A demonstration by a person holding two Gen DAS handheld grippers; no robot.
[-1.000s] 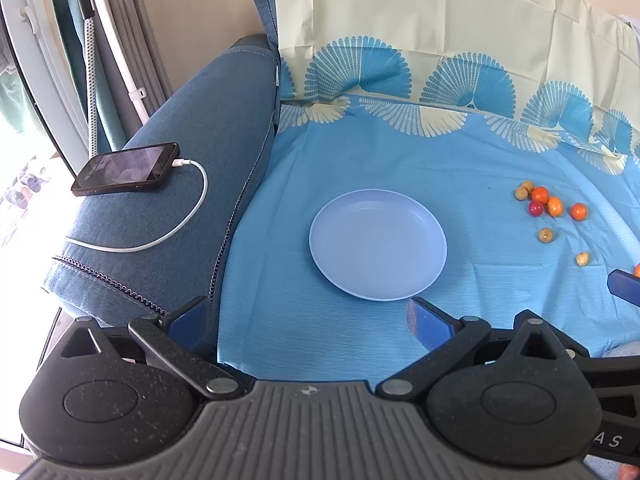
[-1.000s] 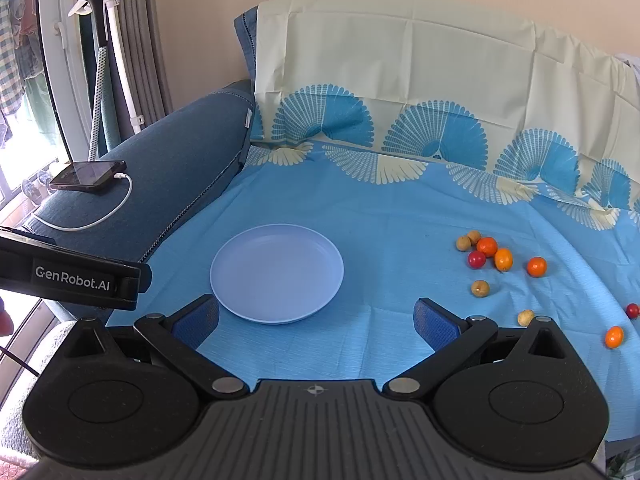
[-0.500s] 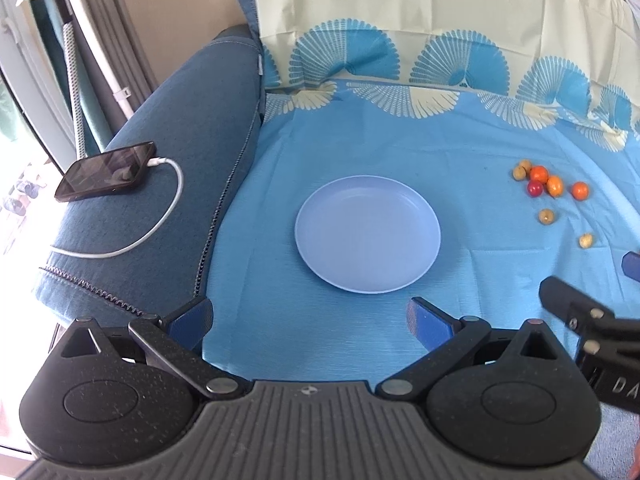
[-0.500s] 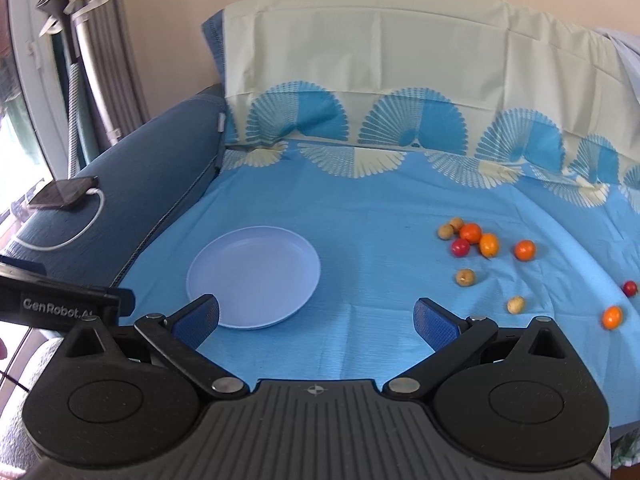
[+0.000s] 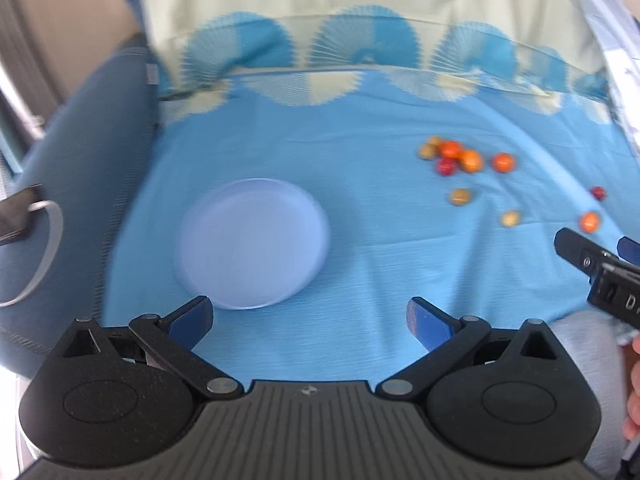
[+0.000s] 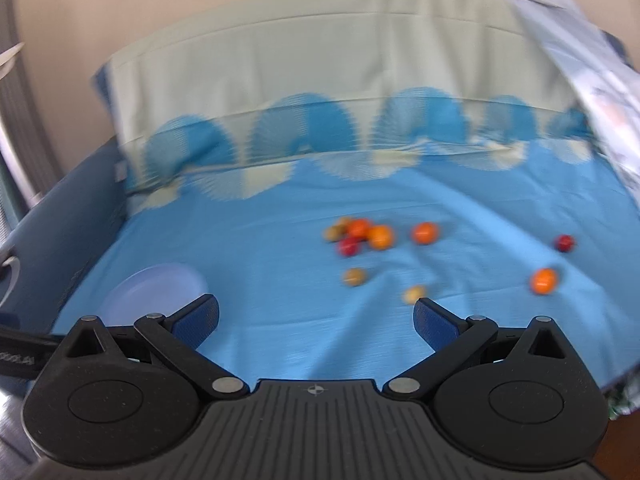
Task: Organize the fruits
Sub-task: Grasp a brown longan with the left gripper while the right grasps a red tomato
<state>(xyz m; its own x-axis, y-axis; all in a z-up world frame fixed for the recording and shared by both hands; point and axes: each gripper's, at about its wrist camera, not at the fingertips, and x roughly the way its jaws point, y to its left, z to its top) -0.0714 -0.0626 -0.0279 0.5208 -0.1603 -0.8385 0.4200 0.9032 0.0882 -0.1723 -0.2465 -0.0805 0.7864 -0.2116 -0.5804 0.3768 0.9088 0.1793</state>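
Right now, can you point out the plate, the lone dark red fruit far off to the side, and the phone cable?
plate (image 5: 252, 248), left wrist view, bare centre.
dark red fruit (image 6: 564, 243), right wrist view, its middle.
phone cable (image 5: 50, 248), left wrist view, white loop on the sofa arm.

Blue cloth (image 5: 360, 240) over a sofa seat, bearing a pale plate (image 5: 252, 244) and, blurred, perhaps ten small fruits (image 6: 380, 237).

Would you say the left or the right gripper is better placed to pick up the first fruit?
Right. The right gripper is open with the tan fruit just ahead of its fingers, while the left gripper, also open, faces the empty plate, farther from the fruits.
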